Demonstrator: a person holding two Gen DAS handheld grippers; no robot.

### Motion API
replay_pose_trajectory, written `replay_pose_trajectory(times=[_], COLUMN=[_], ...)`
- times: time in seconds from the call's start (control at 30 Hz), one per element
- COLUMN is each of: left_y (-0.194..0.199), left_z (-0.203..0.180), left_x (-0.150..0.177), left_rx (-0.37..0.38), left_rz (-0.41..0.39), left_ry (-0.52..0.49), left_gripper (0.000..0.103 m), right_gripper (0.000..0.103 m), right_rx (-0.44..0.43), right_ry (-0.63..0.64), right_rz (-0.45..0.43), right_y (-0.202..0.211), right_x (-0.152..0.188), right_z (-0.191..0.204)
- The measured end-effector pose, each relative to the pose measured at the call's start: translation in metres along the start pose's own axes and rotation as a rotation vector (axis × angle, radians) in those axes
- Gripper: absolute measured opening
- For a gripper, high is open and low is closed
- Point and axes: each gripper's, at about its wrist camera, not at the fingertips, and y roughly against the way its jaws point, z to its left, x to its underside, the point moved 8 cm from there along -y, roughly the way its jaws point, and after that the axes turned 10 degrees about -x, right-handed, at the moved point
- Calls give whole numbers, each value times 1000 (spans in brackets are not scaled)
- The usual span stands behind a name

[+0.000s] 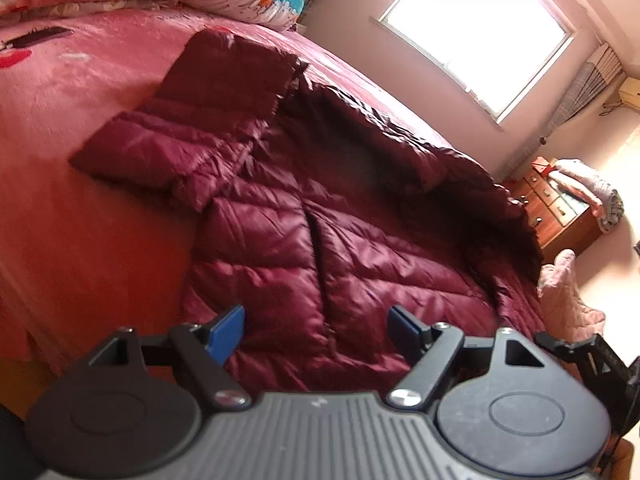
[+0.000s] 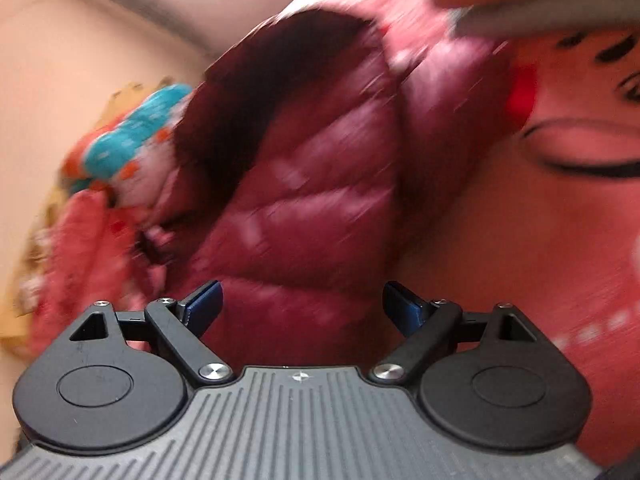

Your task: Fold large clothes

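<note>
Maroon quilted nylon, puffy and slick: the jacket (image 1: 320,208) lies spread on the pink bed (image 1: 80,120), filling the middle of the left view, with one sleeve (image 1: 160,148) folded across toward 10 o'clock and the far side running off toward 3 o'clock. The left gripper (image 1: 316,332) hangs over the near hem with its jaws wide and nothing between them. The right gripper (image 2: 302,306) is likewise spread wide and empty; its view is blurred, but the jacket (image 2: 312,184) fills it from 12 to 6 o'clock, with bedding (image 2: 540,240) at 3 o'clock.

The step in hand looks like taking hold for the next fold, probably bringing the far side or the other sleeve inward. To do it well, each claw should pinch a seam or hem edge, not the puffed middle, since the shell will likely slip and spring back. Both should lift together, low over the bed, and lay the flap down flat, then press out trapped air so the fold holds. The centre seam (image 1: 320,248) makes a fair guide line.
</note>
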Motion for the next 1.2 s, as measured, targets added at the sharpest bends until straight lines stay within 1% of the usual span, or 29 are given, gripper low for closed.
replay_pose_trajectory(times=[0.03,0.07,0.1,0.13,0.17,0.2,0.27,0.33,0.37,0.43,0.53,0.63,0.7,0.8,0.9,0.97,1.0,1.03,1.07,1.1,1.13,1.2], left_y=[-1,-2,-3,-5,-6,-8,-11,-10,-9,-8,-7,-4,-1,4,9,12,12,11,9,7,4,0], left_z=[-3,-5,-9,-12,-14,-16,-19,-21,-23,-25,-25,-28,-30,-28,-23,-16,-11,-5,1,5,10,17], left_x=[3,5,8,10,13,15,20,23,24,24,24,27,29,25,17,11,8,6,4,3,2,2], left_rx=[10,16,19,20,22,21,7,3,2,-8,-18,-44,-67,-103,-143,-188,-212,-231,-243,-249,-254,-257], left_rz=[7,15,22,28,31,35,45,45,44,42,40,27,13,-22,-62,-89,-96,-99,-93,-83,-72,-58], left_ry=[1,1,-2,-6,-12,-20,-41,-61,-71,-85,-86,-121,-140,-138,-113,-83,-65,-45,-19,5,33,78], left_gripper=[79,80,80,80,80,81,81,81,81,81,81,81,81,81,81,81,81,81,81,81,81,81], right_gripper=[100,93,87,76,67,63,45,38,33,29,26,26,26,26,29,33,34,40,50,58,68,70], right_rx=[-20,-27,-22,-18,-15,-18,-17,19,47,101,223,388,498,650,740,746,729,692,642,586,526,400], right_ry=[11,34,65,94,110,110,116,185,237,328,413,496,518,521,453,381,343,315,301,301,309,338], right_rz=[14,21,17,10,2,-5,-29,-76,-114,-209,-368,-530,-612,-696,-737,-741,-743,-745,-743,-736,-723,-684], right_y=[-6,-9,-8,-7,-6,-6,5,10,14,32,61,98,121,148,168,178,181,178,178,176,173,160], right_x=[3,6,7,8,7,6,5,1,-6,-19,-45,-74,-95,-113,-128,-133,-132,-132,-132,-131,-129,-123], right_z=[7,11,17,20,23,24,25,24,30,42,49,48,40,11,-24,-48,-55,-59,-60,-56,-51,-34])
